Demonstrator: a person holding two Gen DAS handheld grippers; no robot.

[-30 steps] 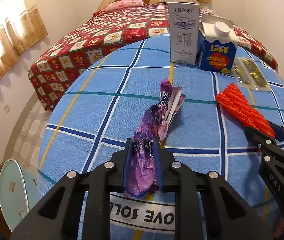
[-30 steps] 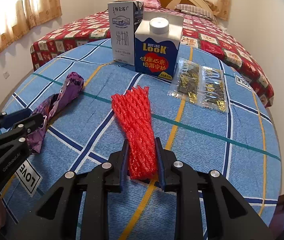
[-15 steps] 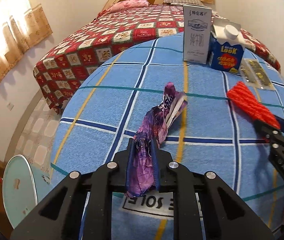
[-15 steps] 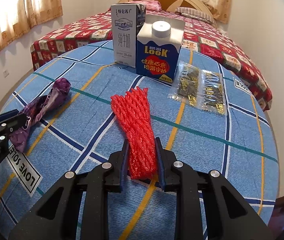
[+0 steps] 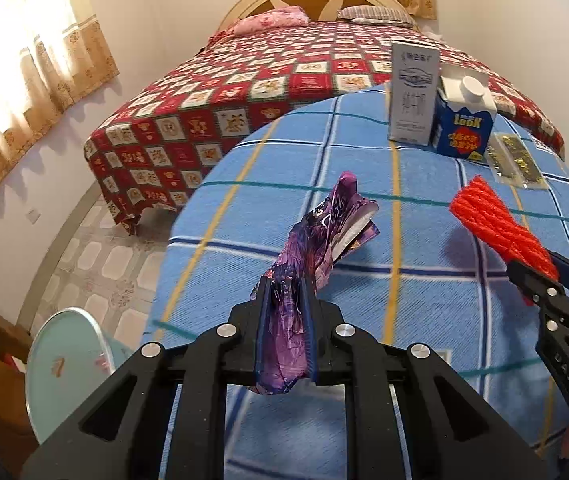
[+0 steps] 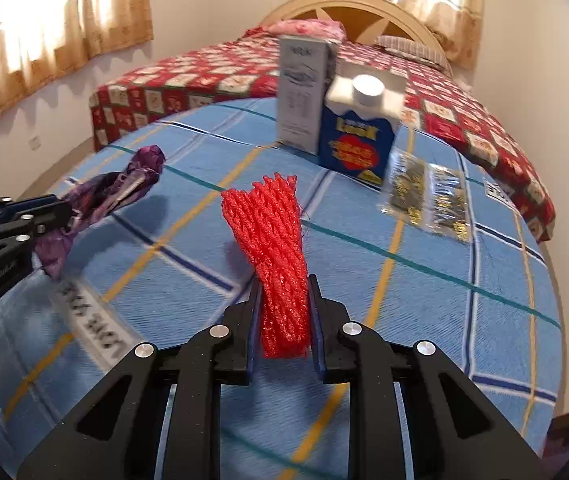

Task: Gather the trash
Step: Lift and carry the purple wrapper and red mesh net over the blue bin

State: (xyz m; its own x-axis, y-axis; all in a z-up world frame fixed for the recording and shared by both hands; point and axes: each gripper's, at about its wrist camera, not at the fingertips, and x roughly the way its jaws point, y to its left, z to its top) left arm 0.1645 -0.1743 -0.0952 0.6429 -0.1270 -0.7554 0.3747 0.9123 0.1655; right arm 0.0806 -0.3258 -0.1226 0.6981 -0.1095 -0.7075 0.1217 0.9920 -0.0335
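The left gripper has its fingers pinched on a crumpled purple wrapper, which is held clear above the blue checked table and sticks forward and up from the fingers. The right gripper has its fingers clamped on a red foam net sleeve, also raised off the cloth (a shadow lies beneath it). At the far side of the table stand a tall grey-white milk carton and, touching it, a blue carton with a white cap; a clear packet with gold print lies flat just beside them. A red patterned bed lies beyond the table.
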